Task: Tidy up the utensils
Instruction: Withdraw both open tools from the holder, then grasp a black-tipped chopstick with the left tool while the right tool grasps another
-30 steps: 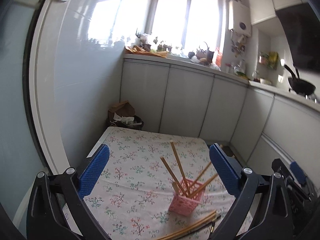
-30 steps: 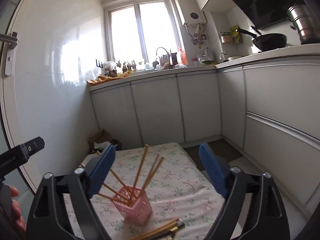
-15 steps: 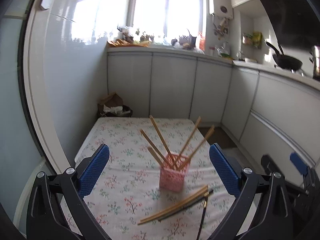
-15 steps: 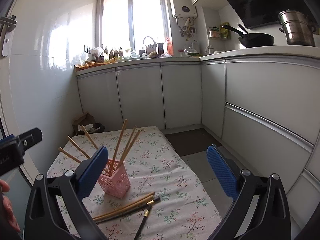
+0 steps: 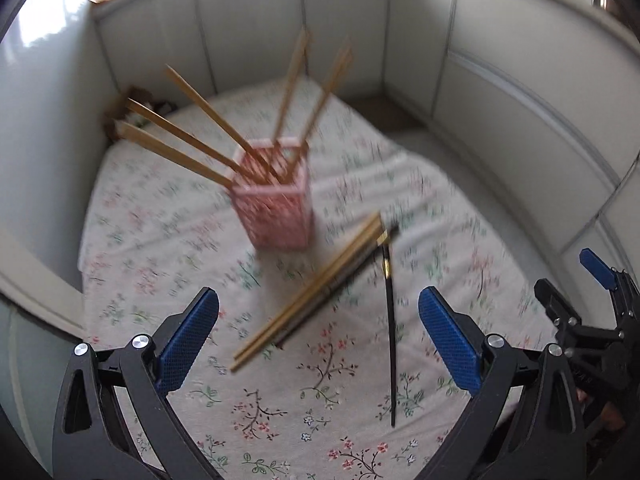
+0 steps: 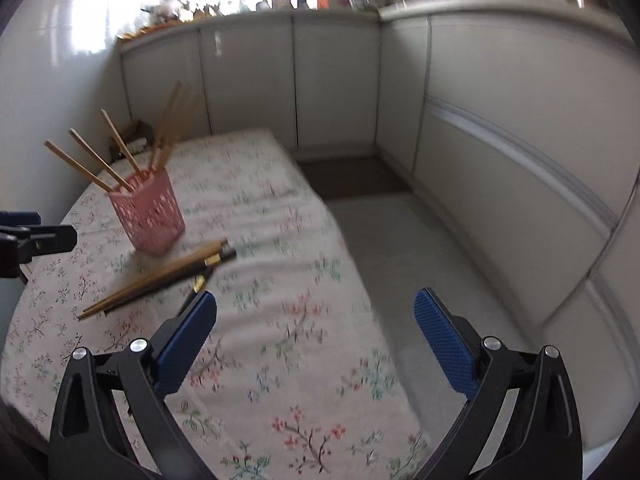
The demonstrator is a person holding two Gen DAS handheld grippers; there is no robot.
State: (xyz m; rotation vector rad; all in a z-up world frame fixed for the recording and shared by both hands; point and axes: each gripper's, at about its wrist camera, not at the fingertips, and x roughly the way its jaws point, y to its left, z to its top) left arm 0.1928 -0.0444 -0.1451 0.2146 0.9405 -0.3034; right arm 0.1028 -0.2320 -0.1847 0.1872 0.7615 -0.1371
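Both grippers hover open-handed over a desk of chopsticks.

On the floral cloth (image 5: 168,240) covering the desk, the pink basket (image 5: 276,204) stands upright with several wooden chopsticks (image 5: 188,136) leaning out of it. Just right of it, a loose bundle of chopsticks (image 5: 316,288) lies flat, and a single dark chopstick (image 5: 390,340) lies beside that. The left gripper (image 5: 318,336) has its fingers spread wide, nothing between the pads. The right gripper (image 6: 316,340) likewise shows wide, empty fingers above bare cloth, with the basket well to its left.
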